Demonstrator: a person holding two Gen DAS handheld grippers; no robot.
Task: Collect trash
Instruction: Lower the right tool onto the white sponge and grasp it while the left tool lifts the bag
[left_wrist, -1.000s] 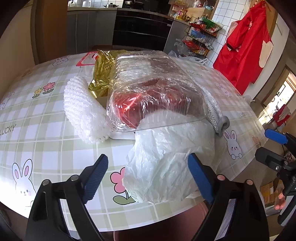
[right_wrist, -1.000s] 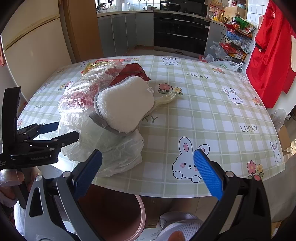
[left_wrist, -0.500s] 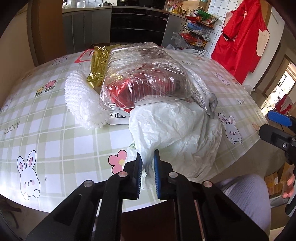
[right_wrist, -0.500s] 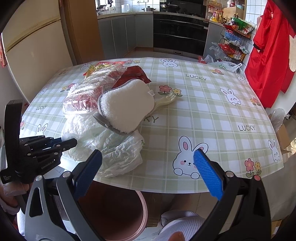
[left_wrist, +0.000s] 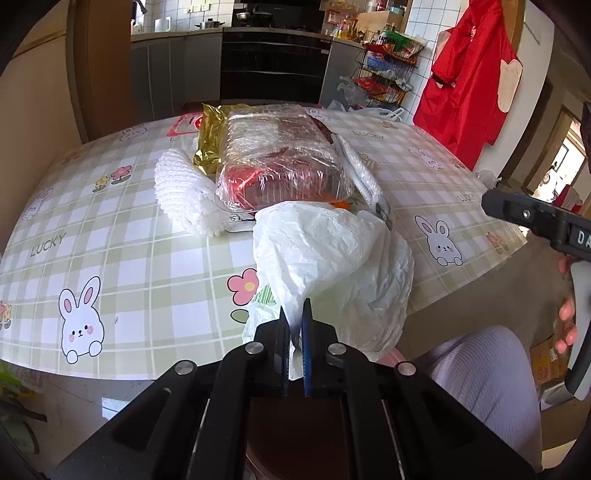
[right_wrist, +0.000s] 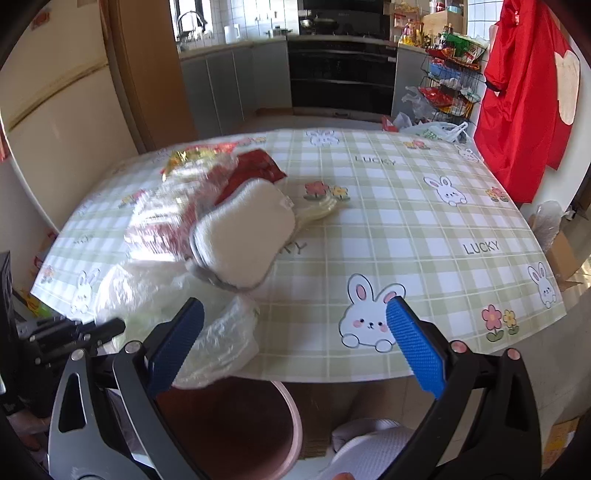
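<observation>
A crumpled white plastic bag hangs over the near table edge. My left gripper is shut on its lower edge and holds it. Behind it lies a clear plastic clamshell over red wrapping, a gold foil bag, white foam netting and a white sponge pad. In the right wrist view the bag and pad lie left of centre. My right gripper is open and empty above the table edge. My left gripper also shows there.
The table has a green checked bunny cloth. A round brown bin with a pink rim stands on the floor below the near edge. A red apron hangs at the right. A wire rack stands behind.
My left gripper closed on the white bag's edge and has pulled it back toward the table edge. The right gripper stayed open and rose slightly.
</observation>
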